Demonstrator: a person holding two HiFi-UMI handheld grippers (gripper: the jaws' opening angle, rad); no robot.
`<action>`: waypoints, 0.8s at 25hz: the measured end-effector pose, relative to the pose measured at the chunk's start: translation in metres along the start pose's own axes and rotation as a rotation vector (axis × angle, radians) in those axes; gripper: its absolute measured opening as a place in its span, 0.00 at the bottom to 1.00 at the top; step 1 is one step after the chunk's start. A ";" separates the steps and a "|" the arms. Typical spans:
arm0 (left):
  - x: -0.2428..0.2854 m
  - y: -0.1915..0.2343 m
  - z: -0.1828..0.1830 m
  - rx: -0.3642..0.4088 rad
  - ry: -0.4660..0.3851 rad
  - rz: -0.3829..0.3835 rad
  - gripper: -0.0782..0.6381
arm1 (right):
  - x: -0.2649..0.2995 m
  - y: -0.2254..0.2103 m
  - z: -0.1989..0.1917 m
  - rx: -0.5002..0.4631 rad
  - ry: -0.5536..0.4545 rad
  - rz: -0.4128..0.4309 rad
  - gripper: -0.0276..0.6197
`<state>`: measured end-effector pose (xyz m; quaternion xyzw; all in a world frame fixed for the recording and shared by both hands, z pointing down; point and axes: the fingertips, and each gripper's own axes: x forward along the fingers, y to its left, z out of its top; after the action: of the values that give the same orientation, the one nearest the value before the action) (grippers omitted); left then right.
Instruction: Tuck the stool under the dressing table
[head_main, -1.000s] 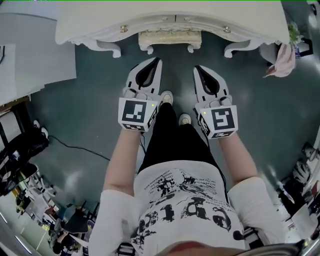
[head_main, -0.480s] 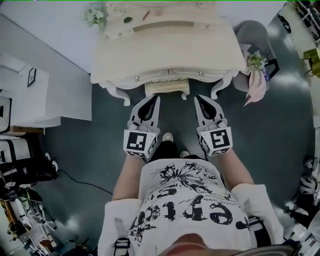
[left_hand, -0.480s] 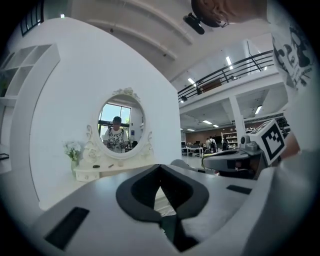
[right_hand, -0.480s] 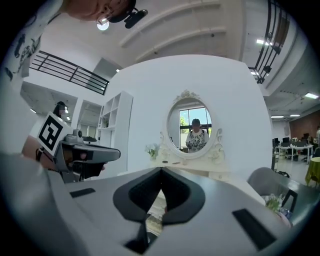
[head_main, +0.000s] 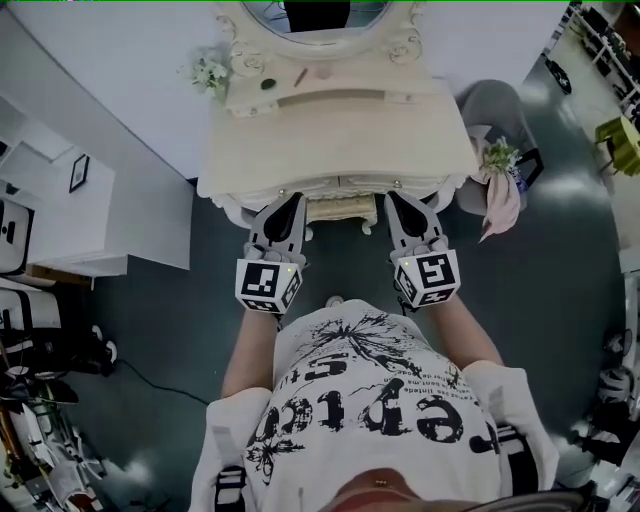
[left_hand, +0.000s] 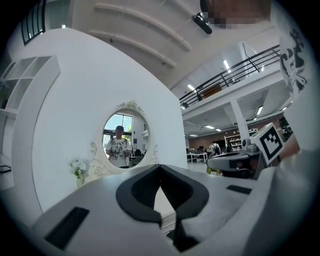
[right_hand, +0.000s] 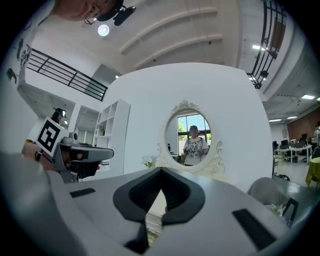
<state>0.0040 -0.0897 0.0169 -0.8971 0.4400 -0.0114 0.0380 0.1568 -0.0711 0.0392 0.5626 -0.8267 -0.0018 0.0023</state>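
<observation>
The cream dressing table (head_main: 340, 140) stands against the white wall, its oval mirror (head_main: 315, 12) at the back. Only a strip of the cream stool (head_main: 341, 208) shows, between the table's front legs; the tabletop hides the rest of it. My left gripper (head_main: 290, 199) and right gripper (head_main: 393, 197) point at the table's front edge, one on each side of the stool. Both are shut with nothing between their fingers. The left gripper view shows its shut tips (left_hand: 160, 167) below the mirror (left_hand: 120, 145). The right gripper view shows the same (right_hand: 161, 171), with the mirror (right_hand: 193, 140) beyond.
White flowers (head_main: 205, 72) and small items lie on the tabletop. A grey chair (head_main: 490, 105) with flowers and a pink cloth (head_main: 500, 205) stands right of the table. White shelving (head_main: 60, 200) lines the left wall. A cable (head_main: 150, 375) runs over the dark floor.
The person has stepped closer to the table. Both grippers have moved forward to its front edge, still shut. More of the stool is hidden under the tabletop than before.
</observation>
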 end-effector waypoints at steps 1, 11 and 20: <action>0.002 0.002 0.004 0.007 0.002 -0.001 0.14 | 0.002 -0.001 0.003 -0.006 -0.001 -0.002 0.07; 0.017 0.007 0.013 0.013 0.031 -0.014 0.14 | 0.021 -0.001 0.020 -0.042 0.011 0.031 0.07; 0.022 0.017 0.013 -0.008 0.024 0.019 0.14 | 0.031 -0.001 0.014 -0.031 0.027 0.033 0.07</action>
<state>0.0045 -0.1170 0.0025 -0.8928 0.4490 -0.0201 0.0290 0.1460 -0.1003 0.0254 0.5490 -0.8355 -0.0070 0.0220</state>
